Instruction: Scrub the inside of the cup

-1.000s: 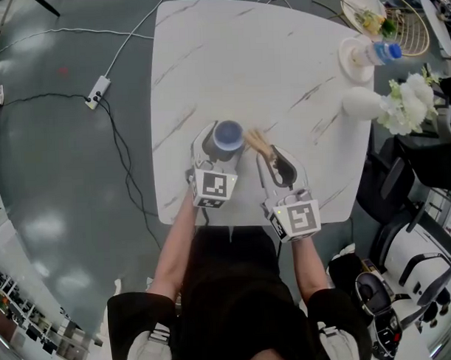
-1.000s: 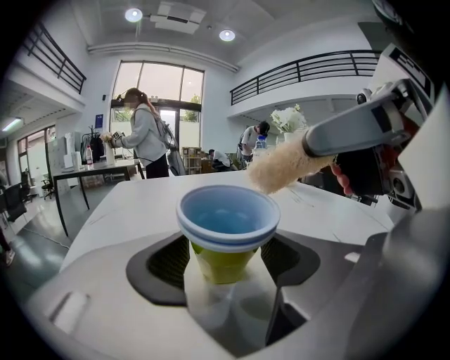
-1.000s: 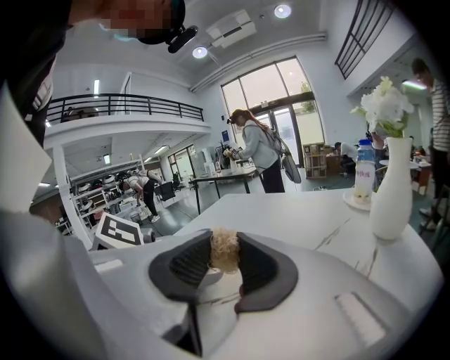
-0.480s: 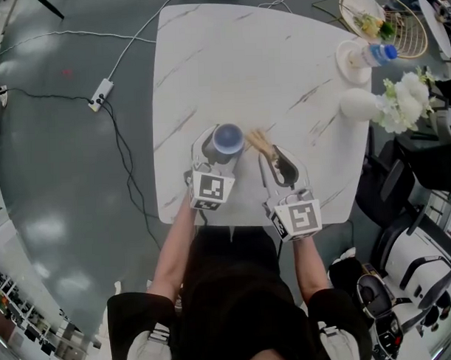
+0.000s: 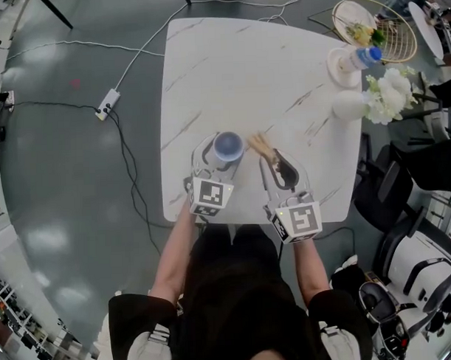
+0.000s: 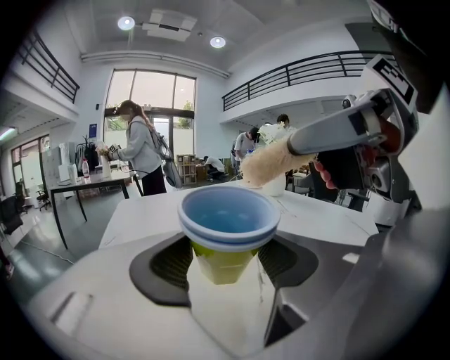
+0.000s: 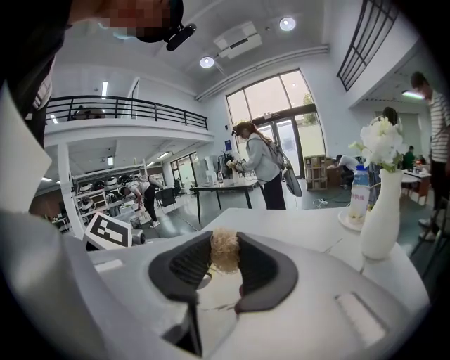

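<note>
A cup [image 5: 228, 147], blue inside with a yellow-green body [image 6: 223, 254], stands upright between the jaws of my left gripper [image 5: 223, 156]. The jaws have just been closing, and the pads now press on its sides, so it is shut on the cup. My right gripper [image 5: 270, 159] is shut on a scrub brush [image 5: 258, 143], whose tan bristle tuft [image 7: 225, 250] shows between the pads. In the left gripper view the brush head [image 6: 269, 160] hovers just above and behind the cup's rim, to the right. Both grippers are over the near part of the white marble table [image 5: 236, 72].
A white vase with flowers [image 5: 361, 101], a water bottle on a saucer [image 5: 352, 60] and a wire basket [image 5: 377, 26] stand at the table's far right corner. A power strip with cables [image 5: 108, 104] lies on the floor to the left. Chairs stand to the right.
Both grippers have risen a little above the table, carrying the cup and the brush. The brush head stays just right of the cup.
</note>
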